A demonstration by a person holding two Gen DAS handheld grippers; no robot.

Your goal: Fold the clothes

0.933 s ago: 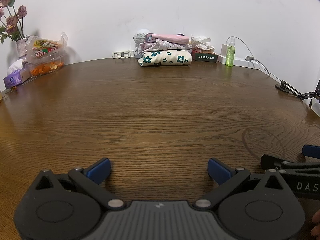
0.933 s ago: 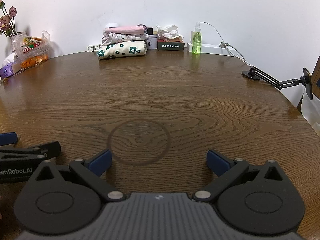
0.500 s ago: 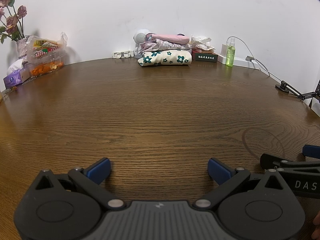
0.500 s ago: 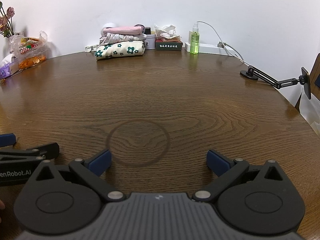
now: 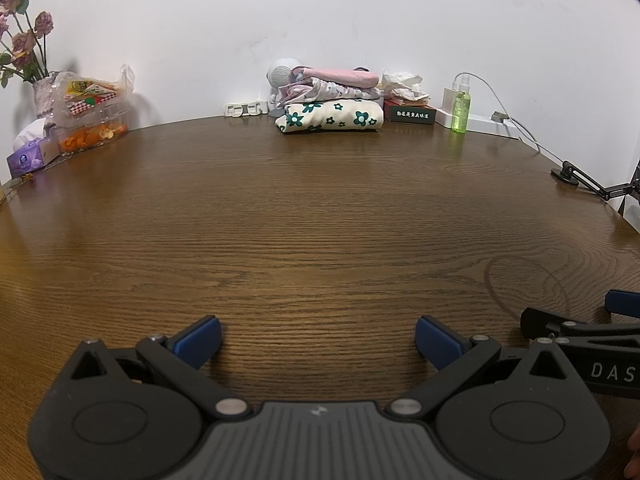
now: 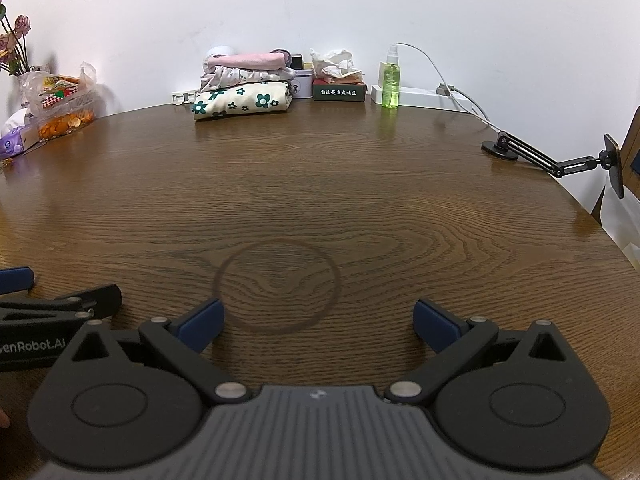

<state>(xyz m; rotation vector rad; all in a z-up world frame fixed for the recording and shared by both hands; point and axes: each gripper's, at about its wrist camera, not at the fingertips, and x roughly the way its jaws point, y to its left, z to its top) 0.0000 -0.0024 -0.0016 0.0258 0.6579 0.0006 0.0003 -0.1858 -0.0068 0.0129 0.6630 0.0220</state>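
Two hand-held tools sit low over a dark wood-grain bench [image 5: 320, 216], both with blue-padded fingers spread wide and nothing between them; the left tool [image 5: 318, 342] faces the far wall, and the right tool [image 6: 318, 326] lies just beside it, its fingers framing a faint ring mark [image 6: 278, 286] in the varnish; each tool's black frame shows at the edge of the other's view; the clothes [image 5: 330, 106] are well apart from both tools, folded in a neat stack at the bench's far edge against the white wall: a cream piece with dark green flowers at the bottom, a pale patterned piece in the middle, a pink one on top; in the right wrist view the same stack [image 6: 244, 88] lies left of centre; to its right are a dark box [image 5: 409, 112] with crumpled tissue on it, a green spray bottle [image 5: 460, 106] and a white power strip [image 6: 420, 94] with a cable running off; a black jointed mount [image 6: 552, 158] is fixed at the bench's right edge; at the far left are dried roses [image 5: 20, 40], a clear bag of snacks [image 5: 86, 108] and a purple tissue box [image 5: 30, 156]; the middle of the bench holds only wood grain
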